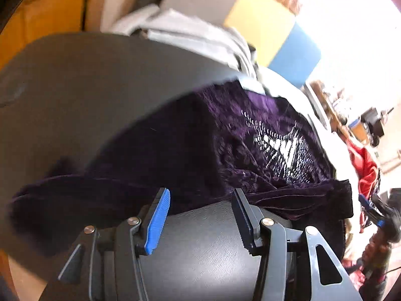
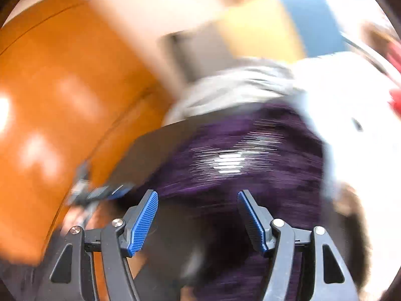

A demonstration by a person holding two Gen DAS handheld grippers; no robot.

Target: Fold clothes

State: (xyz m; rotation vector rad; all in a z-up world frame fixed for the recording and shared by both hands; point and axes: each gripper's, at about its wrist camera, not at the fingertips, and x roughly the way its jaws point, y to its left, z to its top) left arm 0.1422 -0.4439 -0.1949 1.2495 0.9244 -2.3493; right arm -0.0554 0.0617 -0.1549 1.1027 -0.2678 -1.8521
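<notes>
Left wrist view looks down on a dark purple velvet garment [image 1: 225,135] spread across a dark grey table [image 1: 82,80], its silver sequin pattern [image 1: 280,145] facing up on the right part of the cloth. The left gripper [image 1: 200,198] hangs over the garment's near edge with its jaws apart and nothing pinched between the blue ribbed pads [image 1: 159,220]; bare tabletop shows through the gap, and the cloth lies just past the fingertips. A folded band of the velvet runs off to the right of the right-hand finger. Behind the garment sits a stack of folded grey and white clothes [image 1: 190,37], and a red cloth [image 1: 366,165] lies at the far right. The right wrist view is heavily blurred, yet the right gripper [image 2: 198,198] shows its jaws spread wide and empty above the same purple garment [image 2: 250,175], with the sequins [image 2: 230,161] smeared into bright streaks. An orange wooden surface [image 2: 62,100] fills that view's left side.
</notes>
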